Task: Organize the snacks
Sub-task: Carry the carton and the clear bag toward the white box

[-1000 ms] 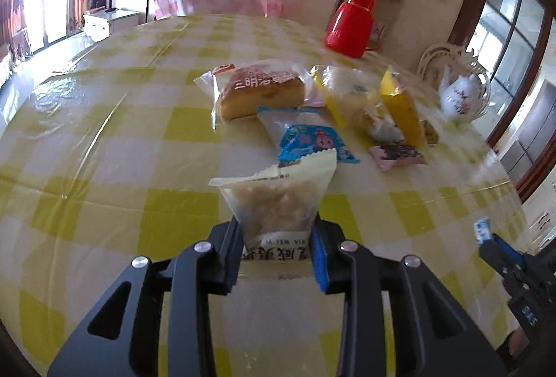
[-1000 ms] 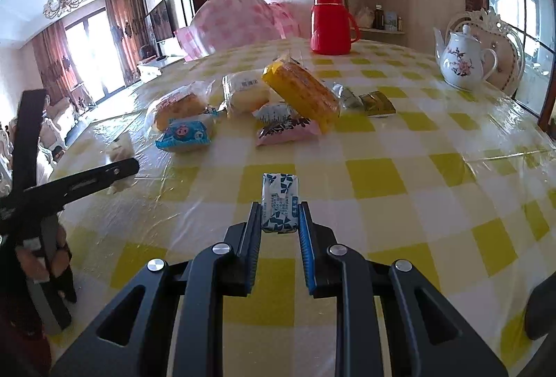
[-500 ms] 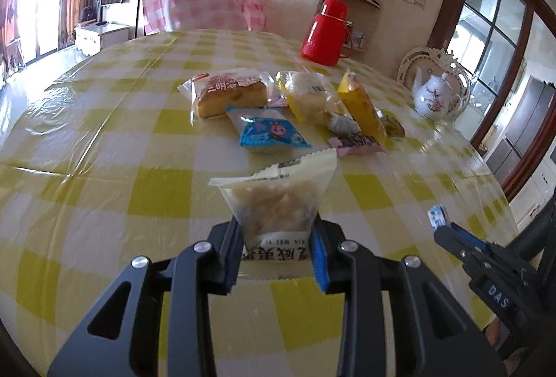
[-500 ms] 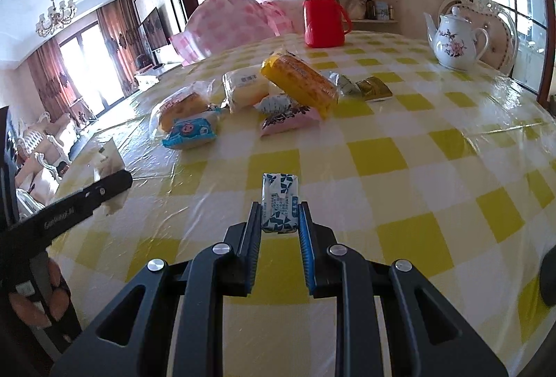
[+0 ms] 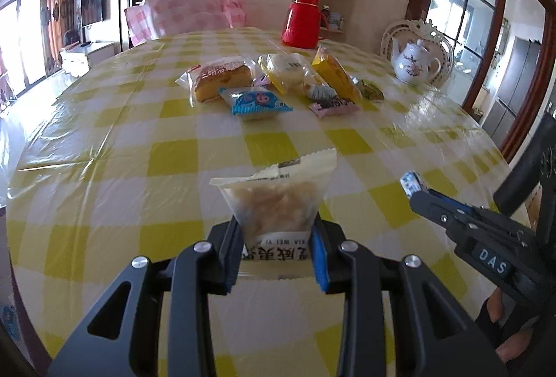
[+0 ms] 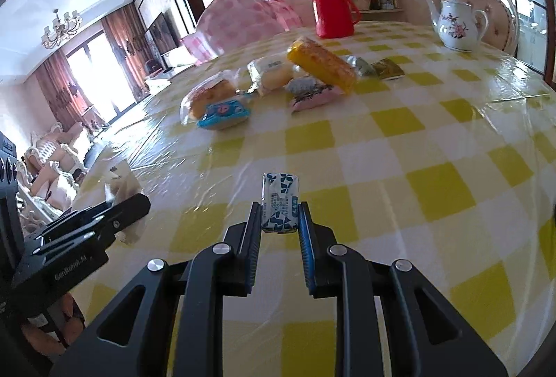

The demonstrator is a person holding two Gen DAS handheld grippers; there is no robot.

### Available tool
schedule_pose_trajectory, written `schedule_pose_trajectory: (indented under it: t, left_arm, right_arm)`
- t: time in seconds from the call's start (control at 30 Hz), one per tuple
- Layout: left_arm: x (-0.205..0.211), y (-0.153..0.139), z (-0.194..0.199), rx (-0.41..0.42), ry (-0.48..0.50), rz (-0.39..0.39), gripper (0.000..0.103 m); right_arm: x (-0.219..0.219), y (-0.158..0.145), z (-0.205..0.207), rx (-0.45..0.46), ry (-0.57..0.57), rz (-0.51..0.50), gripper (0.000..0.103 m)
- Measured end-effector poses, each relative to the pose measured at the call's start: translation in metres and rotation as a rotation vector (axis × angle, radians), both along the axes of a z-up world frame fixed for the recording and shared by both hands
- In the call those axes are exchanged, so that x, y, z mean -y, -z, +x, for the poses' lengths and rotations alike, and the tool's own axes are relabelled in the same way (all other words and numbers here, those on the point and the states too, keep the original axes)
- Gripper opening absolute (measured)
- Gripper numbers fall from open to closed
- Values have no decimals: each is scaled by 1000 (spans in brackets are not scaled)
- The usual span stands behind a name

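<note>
My left gripper (image 5: 276,231) is shut on a clear packet of pale crunchy snack (image 5: 278,203) and holds it above the near part of the yellow-checked table (image 5: 139,140). My right gripper (image 6: 279,217) is shut on a small blue-and-white wrapped candy (image 6: 280,201), also seen in the left wrist view (image 5: 410,182). A pile of snacks lies mid-table: a bread packet (image 5: 222,78), a blue packet (image 5: 257,103), a yellow bar (image 5: 335,73), a pink packet (image 5: 333,106).
A red thermos (image 5: 302,17) stands at the far edge and a white teapot (image 5: 415,64) at the far right. A pink-covered chair (image 5: 187,8) is behind the table. The right gripper body (image 5: 486,245) sits to the right of the left one.
Both grippers have pulled back from the snack pile toward the near table edge, each still holding its snack. The pile looks farther away.
</note>
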State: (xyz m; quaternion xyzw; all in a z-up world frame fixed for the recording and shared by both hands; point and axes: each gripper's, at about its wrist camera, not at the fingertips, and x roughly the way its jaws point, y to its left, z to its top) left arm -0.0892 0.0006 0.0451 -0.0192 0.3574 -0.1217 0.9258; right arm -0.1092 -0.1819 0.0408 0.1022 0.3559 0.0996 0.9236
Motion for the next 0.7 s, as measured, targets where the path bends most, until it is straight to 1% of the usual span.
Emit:
schedule_pose_trajectory:
  t: [0.33,0.7]
  left_arm:
    - [-35,2,-29,-7,-11,23,34]
    - [-94,-3,-62,4,-92,34,34]
  right_arm:
    - [-53,-10,-20,20,-97,-44,22]
    - [-114,-14,-40,27,-222,-99,22]
